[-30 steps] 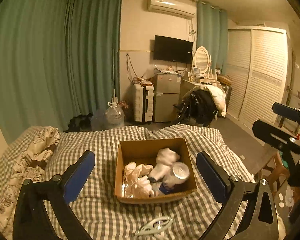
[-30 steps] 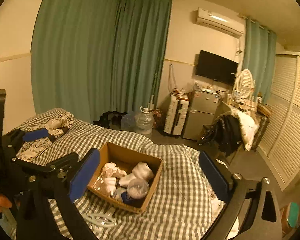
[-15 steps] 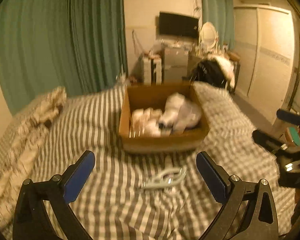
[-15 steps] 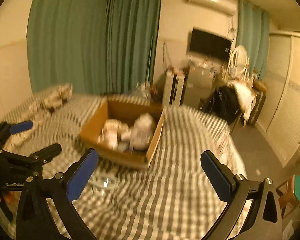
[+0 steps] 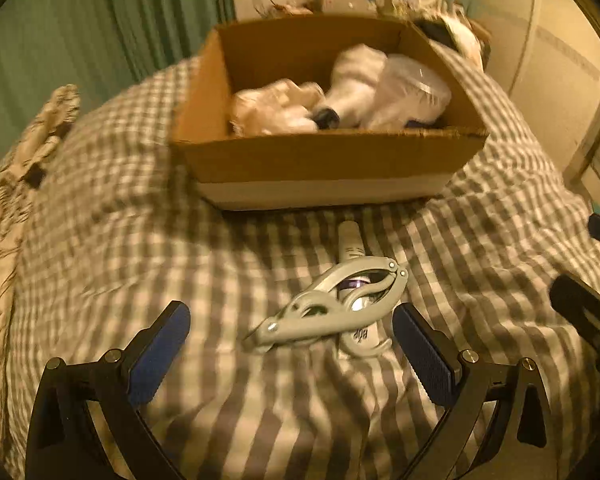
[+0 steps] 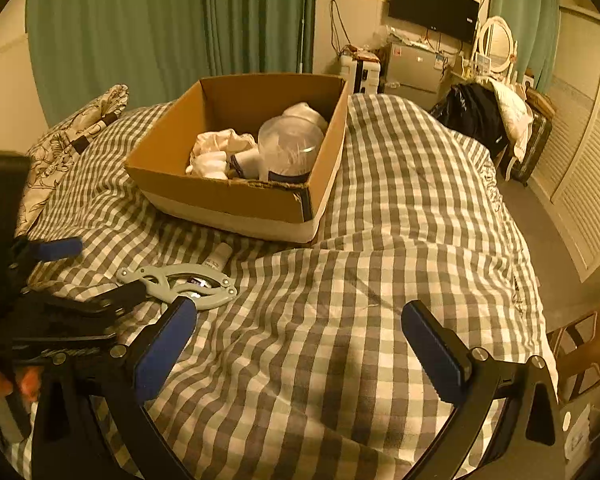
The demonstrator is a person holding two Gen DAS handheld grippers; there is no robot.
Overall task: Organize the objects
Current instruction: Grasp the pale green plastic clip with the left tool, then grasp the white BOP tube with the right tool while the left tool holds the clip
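In the left wrist view we held the left gripper spread wide and empty over the checked bedcover; the grey clamp lay just ahead of it, between the pads, resting across a small white tube; the cardboard box stood beyond, already holding cloths and a clear jar. We judged the step to be picking up the clamp; it would go best if we came down square to its long body and closed on the handles alone, leaving the tube beneath on the cover.

In the right wrist view the right gripper was likewise spread and holding nothing, over bare cover well to the right of the clamp; the left gripper showed at the left edge, close to the clamp; we thought the right one best kept clear of the box until needed.
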